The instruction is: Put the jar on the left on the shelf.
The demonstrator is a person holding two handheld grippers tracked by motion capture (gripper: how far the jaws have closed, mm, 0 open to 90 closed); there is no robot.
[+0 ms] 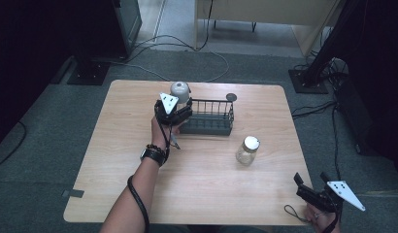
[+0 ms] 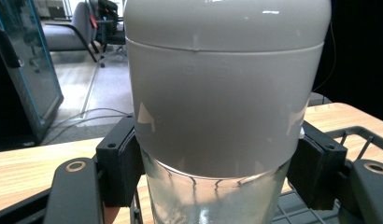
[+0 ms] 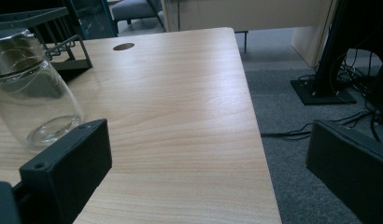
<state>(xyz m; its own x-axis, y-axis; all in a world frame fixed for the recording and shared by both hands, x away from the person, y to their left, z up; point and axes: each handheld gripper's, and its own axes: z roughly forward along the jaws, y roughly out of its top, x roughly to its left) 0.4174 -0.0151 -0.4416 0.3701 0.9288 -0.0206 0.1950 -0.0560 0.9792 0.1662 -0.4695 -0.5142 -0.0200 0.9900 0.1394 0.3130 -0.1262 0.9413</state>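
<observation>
Jar going into the rack

Left tool [image 1: 180, 112] clamped on the upright grey-lidded glass jar [image 2: 217, 116], above the black wire rack's [image 1: 209, 119] left end (right tool [image 1: 311, 187] idle, apart).

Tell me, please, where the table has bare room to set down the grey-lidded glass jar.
The wooden table is bare along its near half, between the person's forearm and the white-lidded glass jar, and on the left side. It is crowded at the far middle, around the black wire basket, where the left hand-held gripper holds the grey-lidded glass jar.
</observation>
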